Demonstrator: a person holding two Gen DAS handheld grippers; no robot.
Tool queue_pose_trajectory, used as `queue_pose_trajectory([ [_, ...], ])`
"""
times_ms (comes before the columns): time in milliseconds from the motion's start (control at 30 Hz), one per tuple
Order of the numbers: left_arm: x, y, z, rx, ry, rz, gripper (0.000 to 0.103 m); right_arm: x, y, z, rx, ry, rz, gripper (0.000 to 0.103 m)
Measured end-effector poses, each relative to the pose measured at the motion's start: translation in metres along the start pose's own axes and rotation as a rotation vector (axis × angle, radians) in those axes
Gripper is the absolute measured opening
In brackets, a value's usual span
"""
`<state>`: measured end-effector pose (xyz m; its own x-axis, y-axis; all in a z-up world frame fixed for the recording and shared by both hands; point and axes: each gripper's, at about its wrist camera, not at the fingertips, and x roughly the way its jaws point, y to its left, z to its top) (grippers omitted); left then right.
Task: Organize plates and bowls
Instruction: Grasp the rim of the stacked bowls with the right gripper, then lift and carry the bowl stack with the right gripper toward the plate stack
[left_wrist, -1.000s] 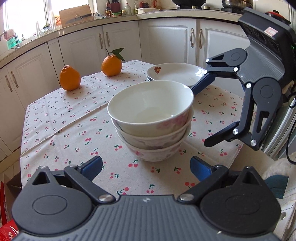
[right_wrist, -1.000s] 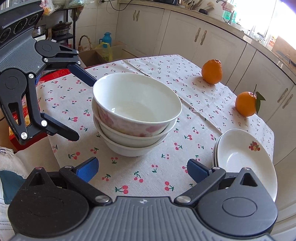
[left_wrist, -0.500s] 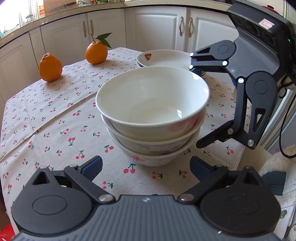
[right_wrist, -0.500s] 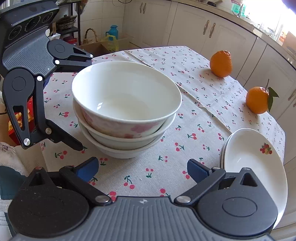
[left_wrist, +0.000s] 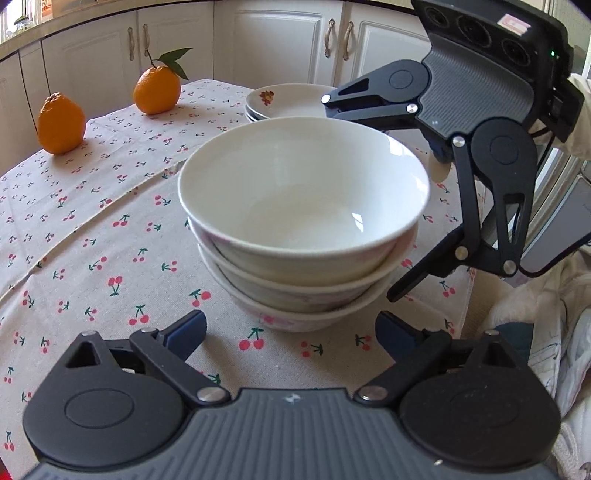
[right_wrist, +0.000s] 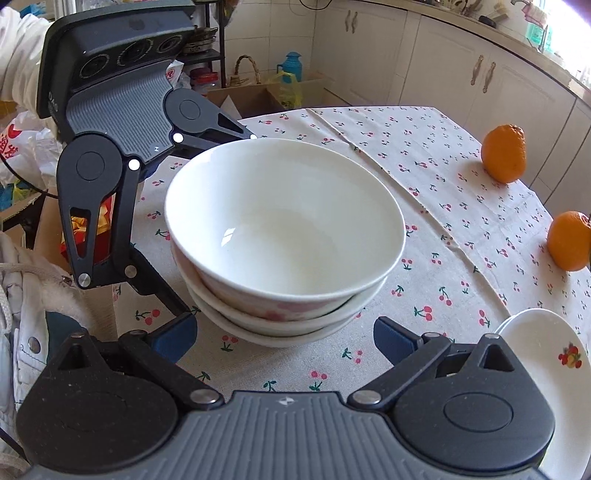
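A stack of three white bowls (left_wrist: 303, 221) stands on the cherry-print tablecloth (left_wrist: 92, 229); it also shows in the right wrist view (right_wrist: 284, 240). My left gripper (left_wrist: 288, 332) is open, its blue pads just short of the lowest bowl. My right gripper (right_wrist: 284, 336) is open on the opposite side of the stack, its fingers spread either side of the bowls. A stack of white plates (left_wrist: 284, 101) sits behind the bowls and shows at the right wrist view's lower right (right_wrist: 546, 365).
Two oranges (left_wrist: 61, 123) (left_wrist: 157, 90) sit on the far part of the table, also in the right wrist view (right_wrist: 504, 153) (right_wrist: 570, 240). White kitchen cabinets (left_wrist: 288, 40) stand behind. The table edge (left_wrist: 465, 306) is near the bowls. Bags and boxes (right_wrist: 258, 92) lie on the floor.
Both grippers have moved closer to the bowl stack from opposite sides. The bowls, plates and oranges have not moved.
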<state>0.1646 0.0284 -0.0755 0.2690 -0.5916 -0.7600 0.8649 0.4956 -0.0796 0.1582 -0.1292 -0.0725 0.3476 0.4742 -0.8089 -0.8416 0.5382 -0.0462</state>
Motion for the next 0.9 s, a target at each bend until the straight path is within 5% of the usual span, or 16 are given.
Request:
queue_pose_trajectory([
  [900, 0.001, 0.008, 0.020, 0.118, 0.051, -0.082, 0.084, 0.007, -0.014, 0.015, -0.107, 0.047, 0.121, 0.090],
])
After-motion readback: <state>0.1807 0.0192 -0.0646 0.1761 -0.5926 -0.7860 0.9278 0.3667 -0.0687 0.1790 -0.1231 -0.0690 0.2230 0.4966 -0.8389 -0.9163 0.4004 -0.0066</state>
